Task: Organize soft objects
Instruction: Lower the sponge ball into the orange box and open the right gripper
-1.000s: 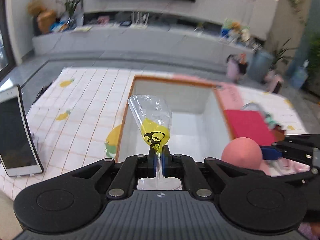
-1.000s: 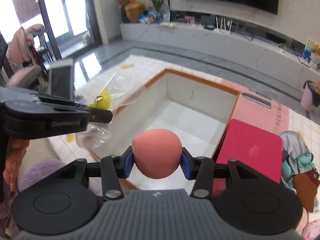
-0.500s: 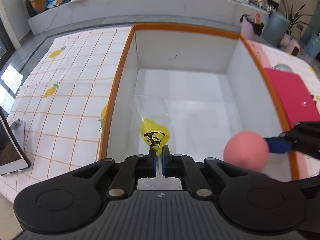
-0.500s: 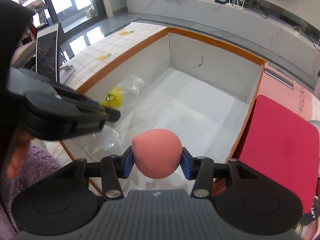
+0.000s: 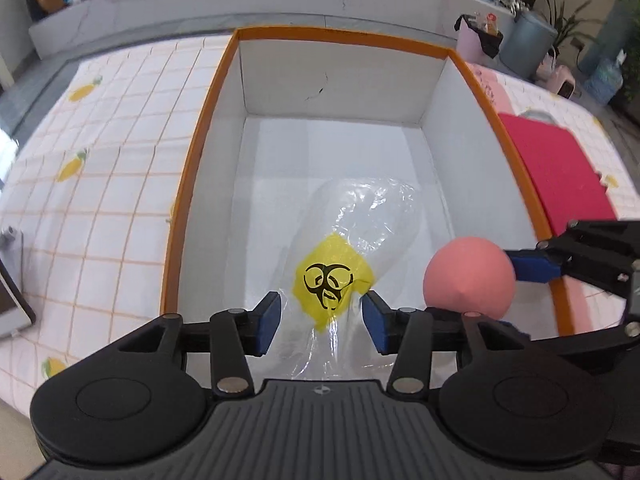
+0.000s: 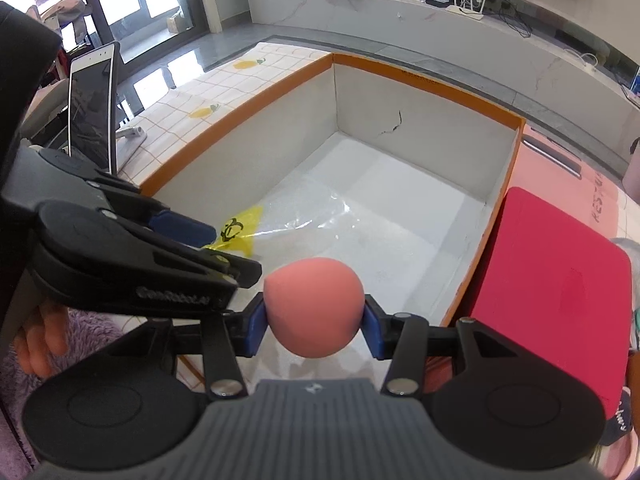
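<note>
Plastic bag (image 5: 356, 240), clear with a yellow biohazard-marked patch, lies between the blue pads of the left gripper (image 5: 322, 312), lower centre of the left wrist view. Jaws have just been opening; pads stand clear of the film on both sides. Bag spreads over the white floor of the box (image 5: 340, 80). Right gripper (image 6: 314, 322), lower centre of the right wrist view, is clamped on the pink ball (image 6: 314, 306), both pads pressed into its sides, above the box's near end. Box: orange rim, white walls, holds only the bag. Red pad (image 6: 560, 280) lies just beside the box, right of frame.
</note>
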Demonstrator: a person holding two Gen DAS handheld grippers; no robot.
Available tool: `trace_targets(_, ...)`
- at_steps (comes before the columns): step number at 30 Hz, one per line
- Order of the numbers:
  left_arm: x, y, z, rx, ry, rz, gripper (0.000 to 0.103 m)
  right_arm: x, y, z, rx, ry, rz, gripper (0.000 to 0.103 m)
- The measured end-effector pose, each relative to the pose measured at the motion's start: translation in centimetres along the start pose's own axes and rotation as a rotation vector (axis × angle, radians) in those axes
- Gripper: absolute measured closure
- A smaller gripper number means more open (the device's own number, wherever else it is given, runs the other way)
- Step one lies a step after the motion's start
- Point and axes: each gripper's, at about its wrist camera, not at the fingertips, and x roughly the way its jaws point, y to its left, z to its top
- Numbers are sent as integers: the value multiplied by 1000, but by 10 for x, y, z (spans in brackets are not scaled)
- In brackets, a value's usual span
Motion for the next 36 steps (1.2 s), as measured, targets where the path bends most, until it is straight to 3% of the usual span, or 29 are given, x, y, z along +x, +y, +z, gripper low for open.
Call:
trace_targets(2,-5,7,1,-39,-7,-37,44,-2,0,0,2,-1,-5,54)
trace_targets(4,-14,13,-1,-82,-35,-58,29,-5,0,-1,5,-5,-5,54)
trace_targets(5,-21,15,-2,-102,-68,-46,27,-6,1,-1,3,-9,-5,54)
trace_targets(9,-41,19,-8,-86,-158,28,26,-12,6,0,-8,-19,-17,54)
trace_targets(14,-50,24,-16,-89,-127,18,24,-15,12,1,-11,-18,-24,53)
trace_targets(25,-60,30,-22,-97,-135,15,24,-13,22,4,-17,-2,-71,52)
trace_targets(27,-62,31,-22,-93,-138,14,24,-13,22,4,-14,6,-74,43)
trace_targets(28,-63,32,-23,-92,-140,18,24,-13,23,5,-18,12,-71,30)
trace_targets(29,-63,32,-23,-89,-142,23,24,-13,23,5,-20,11,-70,23)
trace_targets(31,-64,32,-25,-81,-141,25,24,-15,23,5,-9,3,-81,21)
trace_targets(35,-64,35,-26,-85,-135,33,24,-20,18,6,31,-12,-48,3)
trace_targets(36,-64,36,-27,-90,-133,34,24,-21,18,6,39,-21,-37,3)
